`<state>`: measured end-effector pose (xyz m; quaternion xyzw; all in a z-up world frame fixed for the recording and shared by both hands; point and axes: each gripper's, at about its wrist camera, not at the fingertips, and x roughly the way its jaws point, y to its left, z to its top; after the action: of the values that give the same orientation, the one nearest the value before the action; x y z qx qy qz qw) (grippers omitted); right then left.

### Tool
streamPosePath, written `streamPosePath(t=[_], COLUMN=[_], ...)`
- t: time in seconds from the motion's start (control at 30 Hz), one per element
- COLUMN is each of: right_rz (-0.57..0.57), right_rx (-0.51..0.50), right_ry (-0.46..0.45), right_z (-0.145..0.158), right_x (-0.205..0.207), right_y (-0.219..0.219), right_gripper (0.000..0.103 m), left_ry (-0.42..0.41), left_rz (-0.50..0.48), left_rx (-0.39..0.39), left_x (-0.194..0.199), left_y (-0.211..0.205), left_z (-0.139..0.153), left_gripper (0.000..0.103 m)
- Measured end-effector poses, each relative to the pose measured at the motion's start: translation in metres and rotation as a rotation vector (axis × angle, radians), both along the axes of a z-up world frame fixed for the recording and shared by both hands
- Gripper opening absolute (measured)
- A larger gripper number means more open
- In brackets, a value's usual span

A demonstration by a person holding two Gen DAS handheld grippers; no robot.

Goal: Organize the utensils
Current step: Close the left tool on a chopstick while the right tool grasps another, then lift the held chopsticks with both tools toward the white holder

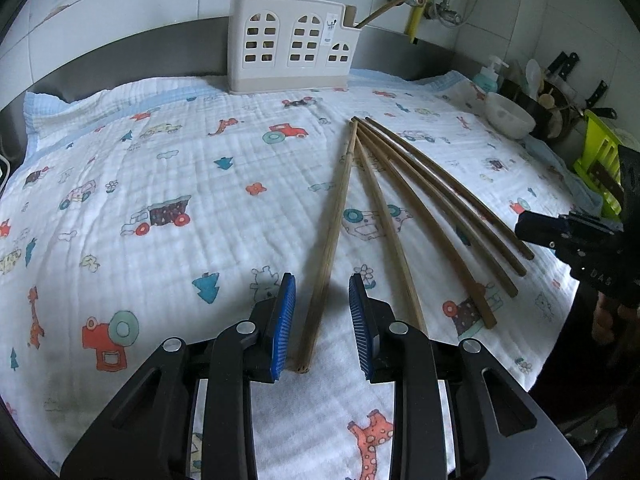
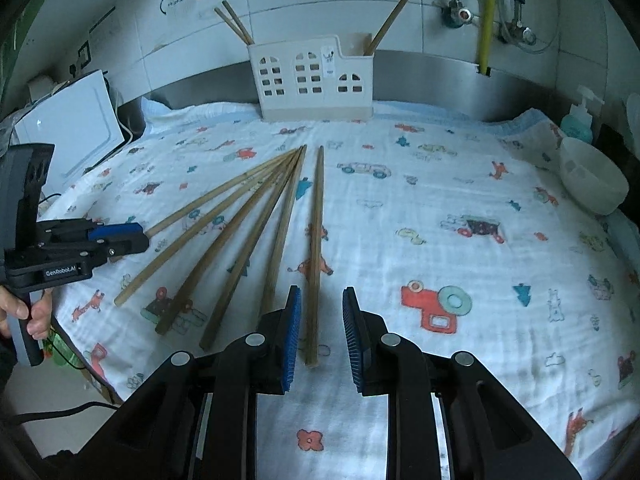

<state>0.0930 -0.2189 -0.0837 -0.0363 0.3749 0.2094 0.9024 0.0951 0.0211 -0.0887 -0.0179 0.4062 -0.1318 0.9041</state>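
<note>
Covering the table (image 1: 400, 32) is a white cloth (image 1: 160, 168) printed with trucks, trees and giraffes; grey tiled walls with pipes and a yellow hose (image 2: 486, 12) rise behind it. At the table's far edge stands a cream utensil holder (image 1: 290, 44) with arched window cut-outs: 2 chopsticks lean out of its left compartment (image 2: 234, 26) and 1 out of its right (image 2: 390, 20). By the right edge sit a white bowl (image 2: 592, 176) and a soap pump bottle (image 2: 578, 120).

On the cloth 6 loose chopsticks (image 2: 248, 216) fan out from near the middle toward the near edge, tips close together. My left claw (image 1: 322, 320) is narrowly open astride the leftmost chopstick (image 1: 330, 236), its blue pads (image 1: 282, 328) not touching the wood. My right claw (image 2: 322, 332) is likewise slightly open around the rightmost chopstick (image 2: 316, 240), which lies nearer the left pad; I see no contact.
</note>
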Motion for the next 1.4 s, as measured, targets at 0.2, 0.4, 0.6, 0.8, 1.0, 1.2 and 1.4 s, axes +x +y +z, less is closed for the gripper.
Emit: streamPosePath(t=[0.2, 0.4, 0.6, 0.8, 1.0, 1.2, 1.4], right_rz=[0.002, -0.012, -0.016, -0.017, -0.011, -0.007, 0.024], right_rx=[-0.001, 0.001, 0.001, 0.005, 0.005, 0.031, 0.055], right_ry=[0.018, 0.02, 0.021, 0.02, -0.019, -0.115, -0.2], right_z=[-0.008, -0.008, -0.008, -0.007, 0.008, 0.048, 0.086], right_x=[0.002, 0.003, 0.004, 0.003, -0.001, -0.008, -0.004], right_y=[0.003, 0.002, 0.001, 0.002, 0.0, -0.004, -0.002], right_gripper=[0.015, 0.008, 0.007, 0.007, 0.007, 0.007, 0.007], left_ry=[-0.016, -0.023, -0.026, -0.021, -0.04, -0.108, -0.18], left_rz=[0.01, 0.019, 0.022, 0.009, 0.028, 0.036, 0.047], left_rx=[0.029, 0.078, 0.07, 0.052, 0.002, -0.042, -0.057], left_x=[0.0, 0.001, -0.002, -0.002, -0.008, -0.013, -0.009], left_y=[-0.003, -0.008, -0.011, -0.009, -0.005, 0.0, 0.001], left_z=[0.0, 0.001, 0.001, 0.0, 0.009, 0.034, 0.056], left_gripper=[0.027, 0.01, 0.006, 0.006, 0.006, 0.006, 0.006])
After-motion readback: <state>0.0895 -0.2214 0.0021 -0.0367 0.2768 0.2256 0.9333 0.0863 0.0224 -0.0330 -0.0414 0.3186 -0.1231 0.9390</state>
